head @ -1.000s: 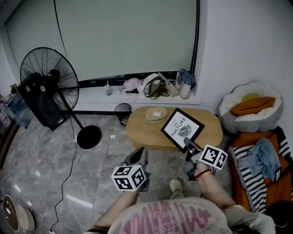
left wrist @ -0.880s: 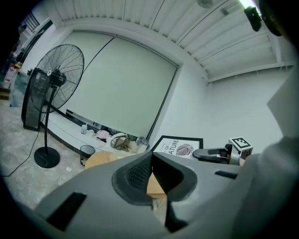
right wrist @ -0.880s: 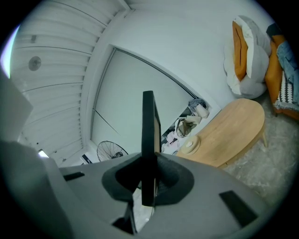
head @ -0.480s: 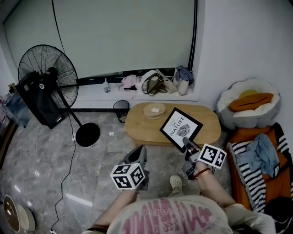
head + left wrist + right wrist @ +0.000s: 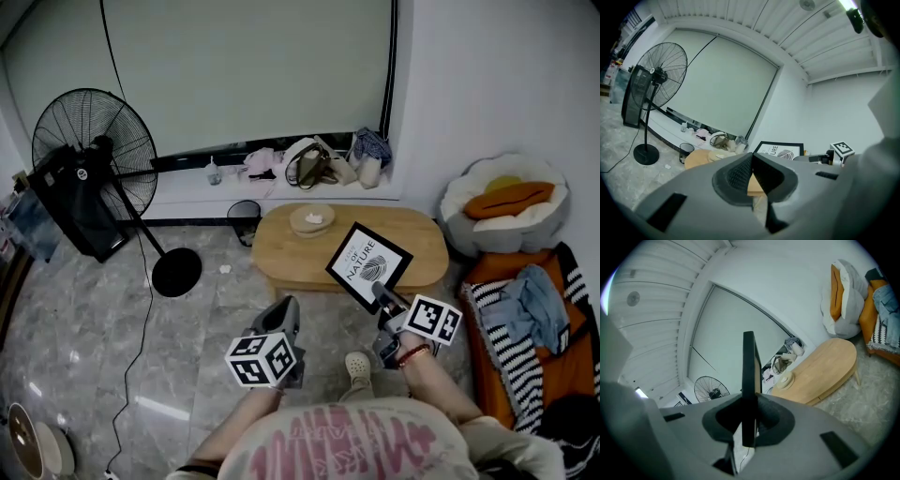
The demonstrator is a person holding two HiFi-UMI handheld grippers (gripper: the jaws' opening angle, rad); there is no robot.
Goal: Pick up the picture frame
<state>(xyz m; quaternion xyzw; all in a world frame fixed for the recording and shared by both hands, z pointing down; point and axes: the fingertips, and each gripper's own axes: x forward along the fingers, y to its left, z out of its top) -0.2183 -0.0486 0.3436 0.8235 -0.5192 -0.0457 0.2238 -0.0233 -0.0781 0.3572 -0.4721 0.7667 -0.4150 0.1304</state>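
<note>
Right gripper [image 5: 749, 426]: clamping its jaws tight on the lower edge of the picture frame [image 5: 368, 265].
Picture frame: hanging tilted in the air, lifted off the wooden table [image 5: 281, 261], print facing up.
Left gripper [image 5: 751, 174]: hovering nearby, jaws pressing together, holding nothing.

The picture frame [image 5: 368, 265]: black border, white print, perhaps a grey whorl motif. The table [image 5: 281, 255]: pale wood. The floor [image 5: 84, 319]: grey, marbled.

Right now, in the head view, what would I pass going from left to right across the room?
Standing fan → small bin → bowl → picture frame → white floor cushion.
</note>
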